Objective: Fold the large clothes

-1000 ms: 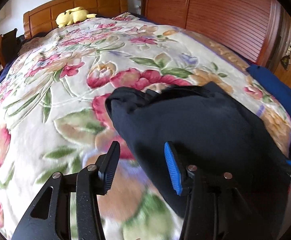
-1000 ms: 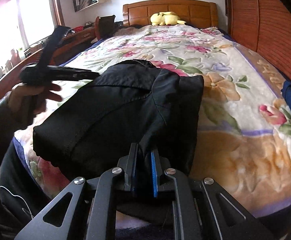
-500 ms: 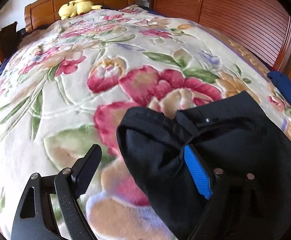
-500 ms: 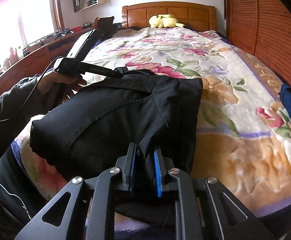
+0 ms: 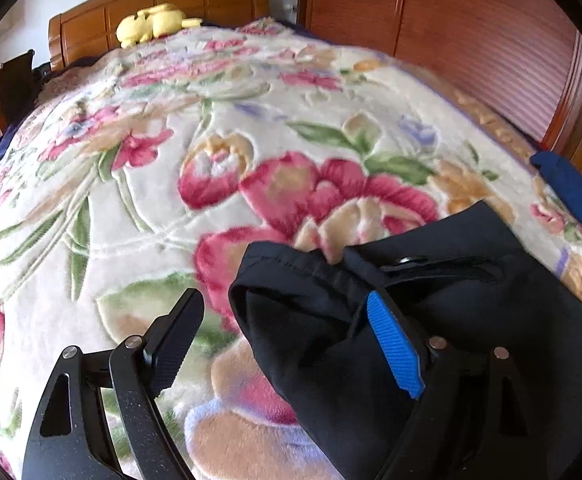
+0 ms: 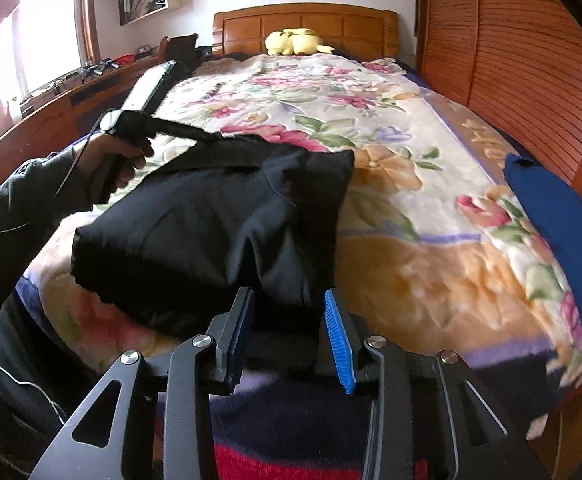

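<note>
A black garment (image 6: pixel 211 224) lies folded into a thick bundle on the floral blanket (image 6: pixel 403 216), near the foot of the bed. My right gripper (image 6: pixel 289 336) is at its near edge. Its jaws are opening, a loose fold hangs between the pads, and neither pad presses on it. In the left wrist view the garment's far corner (image 5: pixel 303 320) lies between the wide-open fingers of my left gripper (image 5: pixel 287 344), with the blue pad (image 5: pixel 395 348) against the cloth. From the right wrist view, a hand holds the left gripper (image 6: pixel 207 136) at the bundle's far left.
A blue folded cloth (image 6: pixel 559 232) lies at the bed's right edge. A yellow plush toy (image 6: pixel 297 42) sits by the wooden headboard (image 6: pixel 303 20). A slatted wooden wardrobe (image 6: pixel 523 72) runs along the right, and a desk under a window (image 6: pixel 51 96) along the left.
My left gripper opened wide and moved forward to the garment's far corner. My right gripper, shut on the near fold before, has parted its jaws and let the fold go slack.
</note>
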Tool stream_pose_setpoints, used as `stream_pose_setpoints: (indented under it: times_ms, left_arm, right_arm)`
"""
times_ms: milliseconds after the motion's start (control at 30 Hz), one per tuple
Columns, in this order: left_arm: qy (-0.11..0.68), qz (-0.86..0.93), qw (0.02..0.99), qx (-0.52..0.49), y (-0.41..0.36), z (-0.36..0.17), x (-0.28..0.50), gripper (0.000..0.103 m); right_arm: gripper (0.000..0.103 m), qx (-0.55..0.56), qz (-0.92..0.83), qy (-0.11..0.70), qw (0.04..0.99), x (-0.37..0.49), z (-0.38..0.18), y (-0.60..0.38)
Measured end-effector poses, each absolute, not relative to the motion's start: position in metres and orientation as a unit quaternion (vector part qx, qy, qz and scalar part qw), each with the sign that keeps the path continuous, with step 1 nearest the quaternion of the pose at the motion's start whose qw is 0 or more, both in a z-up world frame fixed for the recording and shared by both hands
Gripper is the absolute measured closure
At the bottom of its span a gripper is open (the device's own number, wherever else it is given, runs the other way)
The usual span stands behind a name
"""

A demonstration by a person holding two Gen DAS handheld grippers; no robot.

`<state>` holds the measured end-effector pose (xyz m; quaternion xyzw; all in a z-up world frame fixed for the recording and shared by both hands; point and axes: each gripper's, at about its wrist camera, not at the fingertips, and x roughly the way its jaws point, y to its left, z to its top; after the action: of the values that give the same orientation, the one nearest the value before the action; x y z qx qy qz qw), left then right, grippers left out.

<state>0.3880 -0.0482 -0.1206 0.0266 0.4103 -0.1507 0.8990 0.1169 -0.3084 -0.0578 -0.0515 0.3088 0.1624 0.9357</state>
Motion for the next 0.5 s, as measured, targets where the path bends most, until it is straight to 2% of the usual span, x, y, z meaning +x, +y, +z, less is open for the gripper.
stream_pose_setpoints:
  times_ms: [233, 500]
  left_arm:
    - [0.378, -0.143, 0.914, 0.011, -0.037, -0.102, 0.386, 0.018]
    - [0.435, -0.125, 0.891, 0.035, -0.044, -0.138, 0.412, 0.019]
  right_arm:
    - [0.065, -0.039, 0.168, 0.333, 0.927, 0.119, -0.069, -0.310]
    - [0.064, -0.018, 0.167, 0.353, 0.921, 0.135, -0.084, -0.301]
